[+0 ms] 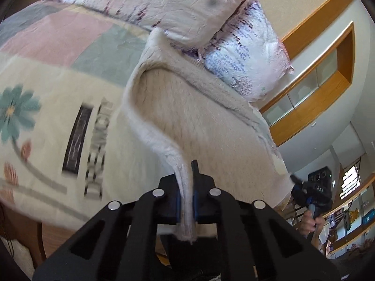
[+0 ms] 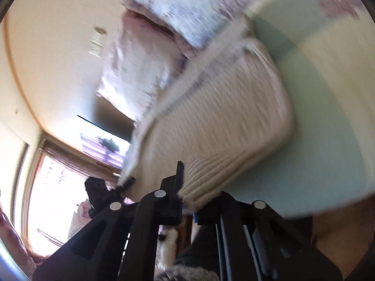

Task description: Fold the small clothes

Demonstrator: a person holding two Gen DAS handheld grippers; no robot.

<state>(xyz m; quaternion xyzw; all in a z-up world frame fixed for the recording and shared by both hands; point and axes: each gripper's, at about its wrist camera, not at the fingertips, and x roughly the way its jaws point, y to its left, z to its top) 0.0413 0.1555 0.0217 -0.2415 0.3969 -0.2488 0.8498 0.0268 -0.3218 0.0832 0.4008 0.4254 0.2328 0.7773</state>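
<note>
Status: fold in progress, not complete.

The cream knit sweater (image 1: 187, 107) lies on the bed, over the patterned bedspread (image 1: 58, 89), with its far end against the pillows (image 1: 164, 2) at the head of the bed. Its near end is raised off the bedspread and held at two points.

Left gripper (image 1: 186, 201): the jaws are pressed together on a ribbed edge of the sweater; the fabric band passes between the blue pads and hangs out below them. From this grip the edge curves away toward the far end.

Right gripper (image 2: 185, 201): the jaws pinch the ribbed hem at the sweater's (image 2: 211, 126) other near corner. This view is motion-blurred, so the depth of the grip cannot be confirmed. The right gripper (image 1: 314, 194) also appears in the left wrist view, at the garment's near right corner, and the left gripper (image 2: 105, 192) appears in the right wrist view.

Assessment: both near corners are secured and the fold is likely being carried toward the pillows. No finished crease is visible. Remaining work, as judged: lay the raised end down, release both grips, and make any further folds. Whether sleeves are already tucked cannot be determined.
</note>
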